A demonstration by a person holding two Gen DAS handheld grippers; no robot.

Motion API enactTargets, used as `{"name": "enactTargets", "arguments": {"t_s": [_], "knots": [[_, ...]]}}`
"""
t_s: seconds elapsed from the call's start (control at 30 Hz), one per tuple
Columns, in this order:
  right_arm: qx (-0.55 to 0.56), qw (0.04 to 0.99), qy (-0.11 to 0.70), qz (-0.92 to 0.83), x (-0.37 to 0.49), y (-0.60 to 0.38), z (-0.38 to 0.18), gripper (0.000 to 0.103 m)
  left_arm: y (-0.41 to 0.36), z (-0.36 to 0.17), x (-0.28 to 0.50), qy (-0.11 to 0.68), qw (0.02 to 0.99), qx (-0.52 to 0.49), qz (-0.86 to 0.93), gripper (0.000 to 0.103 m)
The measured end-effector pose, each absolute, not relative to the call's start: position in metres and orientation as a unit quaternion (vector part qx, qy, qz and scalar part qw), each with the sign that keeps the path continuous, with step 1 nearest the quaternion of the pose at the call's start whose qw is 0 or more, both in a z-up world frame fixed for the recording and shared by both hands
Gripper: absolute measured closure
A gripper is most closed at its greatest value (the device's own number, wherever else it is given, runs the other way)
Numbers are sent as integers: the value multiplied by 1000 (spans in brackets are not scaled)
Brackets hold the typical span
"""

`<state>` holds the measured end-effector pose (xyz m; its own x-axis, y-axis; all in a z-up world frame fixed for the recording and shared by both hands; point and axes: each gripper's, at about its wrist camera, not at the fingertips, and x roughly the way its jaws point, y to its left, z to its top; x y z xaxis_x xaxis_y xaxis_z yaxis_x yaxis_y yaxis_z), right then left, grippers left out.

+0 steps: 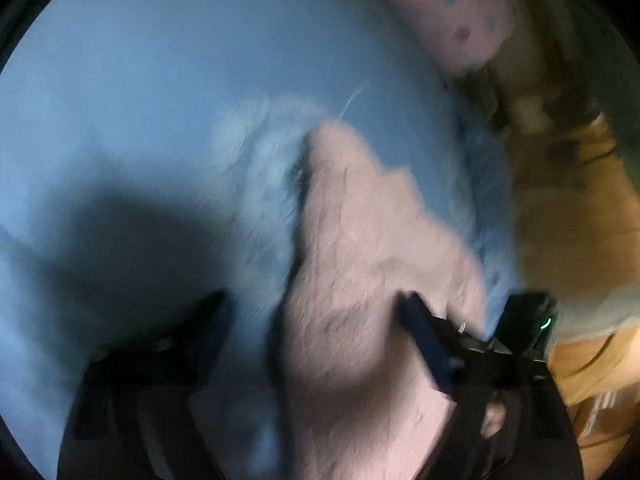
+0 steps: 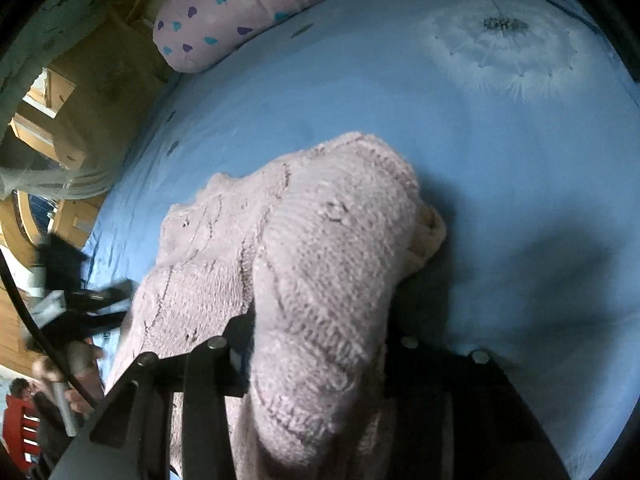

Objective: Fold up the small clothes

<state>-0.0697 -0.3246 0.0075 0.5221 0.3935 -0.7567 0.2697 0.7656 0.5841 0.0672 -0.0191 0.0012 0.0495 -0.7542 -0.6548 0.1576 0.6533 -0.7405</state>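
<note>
A pink knit sweater point(image 1: 360, 240) lies bunched on a blue bed sheet point(image 1: 160, 80). In the blurred left wrist view my left gripper point(image 1: 312, 320) stands wide open over it. Its right finger point(image 1: 424, 340) rests above the knit and its left finger hangs over bare sheet. In the right wrist view a thick fold of the sweater point(image 2: 312, 220) fills the whole gap of my right gripper point(image 2: 320, 340), and both fingers press against the knit. The left gripper point(image 2: 100, 304) shows as a dark blur at the sweater's left edge.
A pink pillow with heart prints point(image 2: 224, 12) lies along the far edge of the sheet point(image 2: 440, 140). A cream knit piece point(image 2: 432, 232) peeks out beside the sweater. The bed's edge drops to a wooden floor point(image 1: 580, 220).
</note>
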Motion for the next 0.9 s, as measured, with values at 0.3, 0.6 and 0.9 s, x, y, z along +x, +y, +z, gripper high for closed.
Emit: {"name": "enactTargets", "arguments": {"t_s": [0.3, 0.6, 0.9], "knots": [[350, 796, 493, 43, -53, -318, 7, 54, -58, -4, 54, 613, 665, -215, -368, 81], [299, 837, 456, 35, -50, -298, 32, 70, -80, 39, 43, 551, 742, -107, -366, 90], [273, 860, 431, 4, -44, -307, 57, 70, -84, 44, 73, 537, 761, -74, -358, 90]]}}
